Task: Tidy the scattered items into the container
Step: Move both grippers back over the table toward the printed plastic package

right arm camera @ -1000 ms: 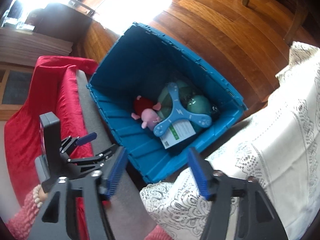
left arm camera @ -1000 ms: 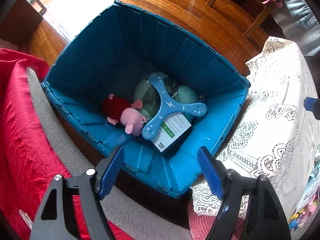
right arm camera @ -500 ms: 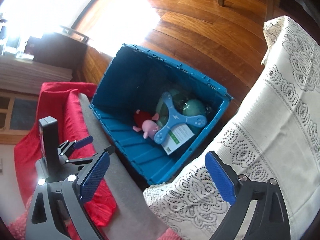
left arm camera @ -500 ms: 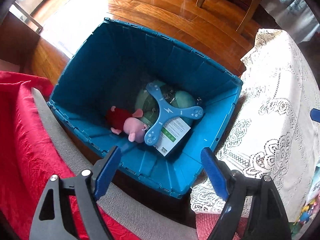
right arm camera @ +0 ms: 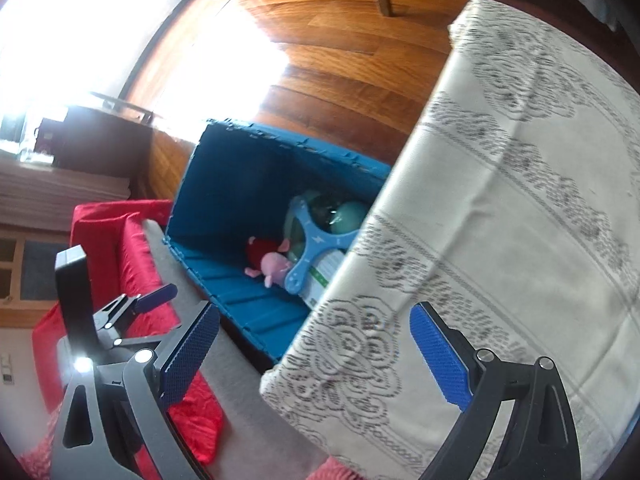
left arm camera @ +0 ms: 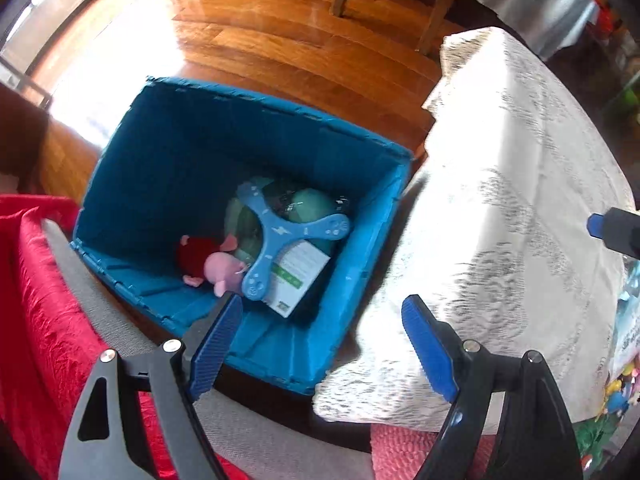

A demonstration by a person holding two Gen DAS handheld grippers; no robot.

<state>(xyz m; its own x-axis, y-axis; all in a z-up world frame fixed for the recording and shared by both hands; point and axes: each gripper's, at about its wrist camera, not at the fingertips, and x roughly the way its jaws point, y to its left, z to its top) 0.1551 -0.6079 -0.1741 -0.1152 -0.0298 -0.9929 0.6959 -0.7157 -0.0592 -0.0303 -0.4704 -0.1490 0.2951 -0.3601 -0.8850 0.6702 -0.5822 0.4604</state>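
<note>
Left tongs (left arm camera: 322,344): apart, nothing between the pads; they hang over the near rim of the bin and the edge of the lace cloth.
Right tongs (right arm camera: 314,354): apart and empty, over the near corner of the cloth-covered tabletop (right arm camera: 520,200).
Bin (left arm camera: 160,184): blue, lid off, on the wood floor (left arm camera: 280,40) against the tabletop's left side; a grey sofa edge with a red throw (left arm camera: 32,300) runs along its near wall.
Contents: all piled in the bin's corner nearest the tabletop. Pink plush (left arm camera: 218,268), three-armed blue toy (left arm camera: 284,236) on top, white box (left arm camera: 296,276) under it, green balls (left arm camera: 310,208) behind. The rest of the bin floor is bare.
Still out: bright toys (left arm camera: 618,388) at the tabletop's near right edge, mostly cut off by the frame; I cannot tell what or how many.
Step, my reading: between items, both tongs free for the next pick on the tabletop.
Risk 1: the lace cloth is loose and overhangs the corner; a low pad could snag it and drag it, with whatever sits on it, off the edge.
Risk 2: both tongs work the same corner; reaching together could knock them into each other.
Risk 3: the view is smeared; committing to a grasp on a target I cannot resolve invites a miss.
Risk 4: the pile is lopsided; a drop onto the blue toy could bounce towards the rim.
</note>
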